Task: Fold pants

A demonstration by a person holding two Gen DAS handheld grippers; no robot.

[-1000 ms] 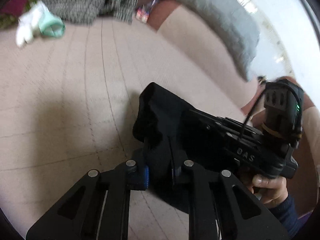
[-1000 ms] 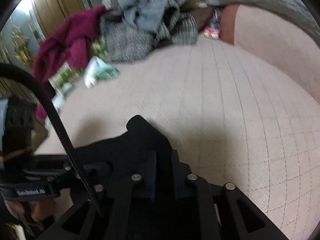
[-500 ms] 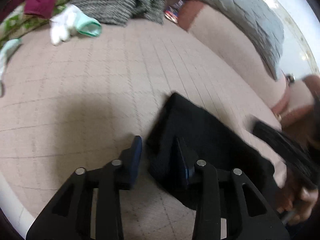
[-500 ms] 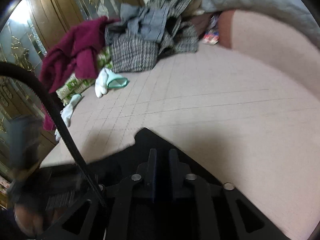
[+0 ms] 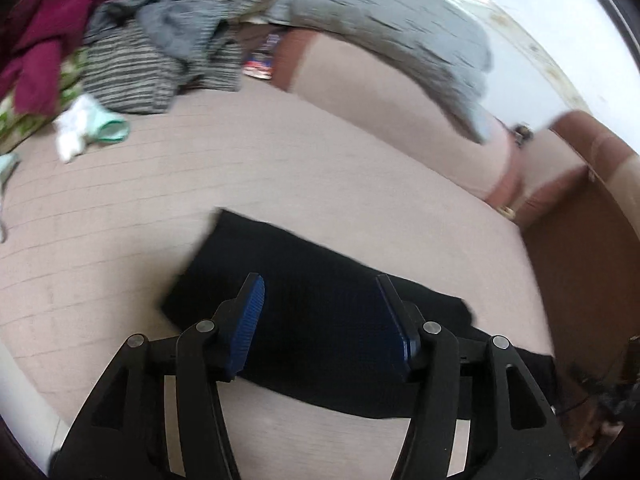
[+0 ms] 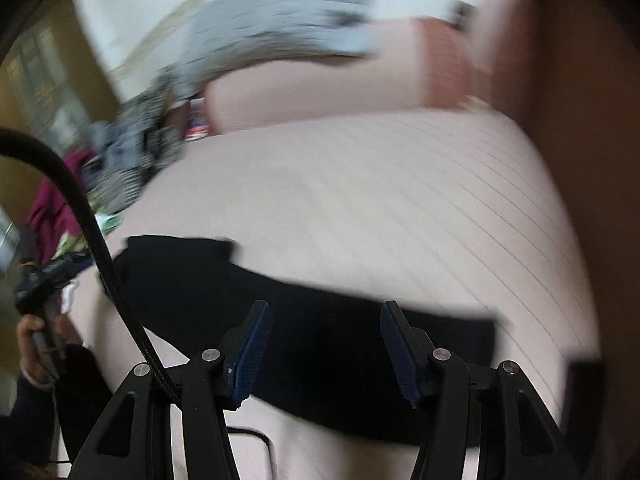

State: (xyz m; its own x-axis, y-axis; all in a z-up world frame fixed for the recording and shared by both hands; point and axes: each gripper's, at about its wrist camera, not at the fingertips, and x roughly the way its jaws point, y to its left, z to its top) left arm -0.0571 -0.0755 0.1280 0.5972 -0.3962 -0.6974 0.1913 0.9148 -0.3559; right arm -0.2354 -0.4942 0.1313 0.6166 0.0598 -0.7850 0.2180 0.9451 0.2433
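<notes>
Pants (image 5: 320,320), black, lie folded into a long flat band on the pink quilted bed (image 5: 280,184), lower centre of both frames. Left gripper (image 5: 320,320): jaws have just been opening, now well apart above the cloth, holding nothing. Right gripper (image 6: 324,348): jaws likewise just opened, empty, over the same band. Judged step: release after a fold. The next move probably calls for regrasping one end of the band and carrying it over the other. Loose laundry (image 5: 152,64) sits at upper left.
</notes>
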